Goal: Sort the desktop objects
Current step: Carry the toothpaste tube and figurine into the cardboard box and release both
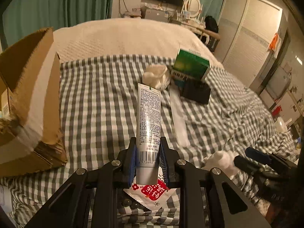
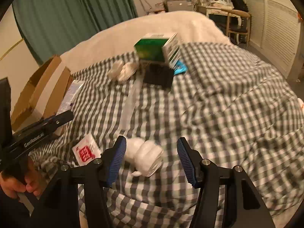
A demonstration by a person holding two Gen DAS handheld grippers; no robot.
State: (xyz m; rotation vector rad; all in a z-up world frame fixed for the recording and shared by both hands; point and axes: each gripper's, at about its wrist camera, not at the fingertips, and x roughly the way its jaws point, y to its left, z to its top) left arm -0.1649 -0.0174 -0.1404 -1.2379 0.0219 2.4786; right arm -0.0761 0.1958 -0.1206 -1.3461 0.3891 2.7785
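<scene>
Two risks we list, largest first: the cardboard box [image 1: 28,102] sits at far left, and the toothpaste tube [image 1: 149,125], pinched low in the left gripper [image 1: 148,157], may swing loose. The right gripper [image 2: 152,159] stands spread, empty; it may nudge the white roll [image 2: 146,155] beneath it.

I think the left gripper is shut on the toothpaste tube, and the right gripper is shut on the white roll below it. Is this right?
Not fully. The left gripper is shut on the toothpaste tube, but the right gripper is open: in the right wrist view its pads stand apart from the white roll, which lies on the checked cloth.
</scene>
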